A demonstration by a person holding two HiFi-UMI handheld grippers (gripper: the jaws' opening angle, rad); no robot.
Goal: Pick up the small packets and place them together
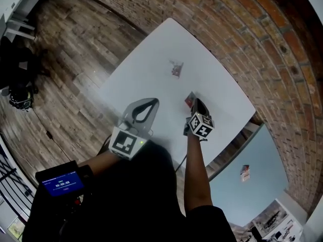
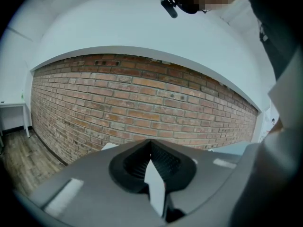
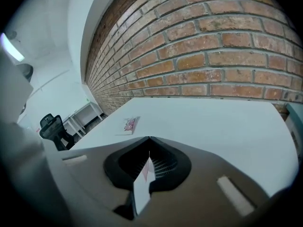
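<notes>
Unclear: speck [image 1: 245, 172] at 4 o'clock, too small to tell.
My left tongs [image 2: 150, 142]: nipping packet one [image 2: 155, 186], edge-on.
My right tongs [image 3: 149, 140]: nipping packet two [image 3: 142, 188], edge-on.
Surface [image 1: 146, 77]: packet three [image 1: 175, 69], 11 o'clock of right tongs.
Count: three packets.

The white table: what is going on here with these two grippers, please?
A person holds a gripper in each hand above the white table. The left gripper has its jaws shut on a white packet. The right gripper has its jaws shut on a second packet. A third packet lies alone on the table further ahead, with nothing placed beside it yet.
</notes>
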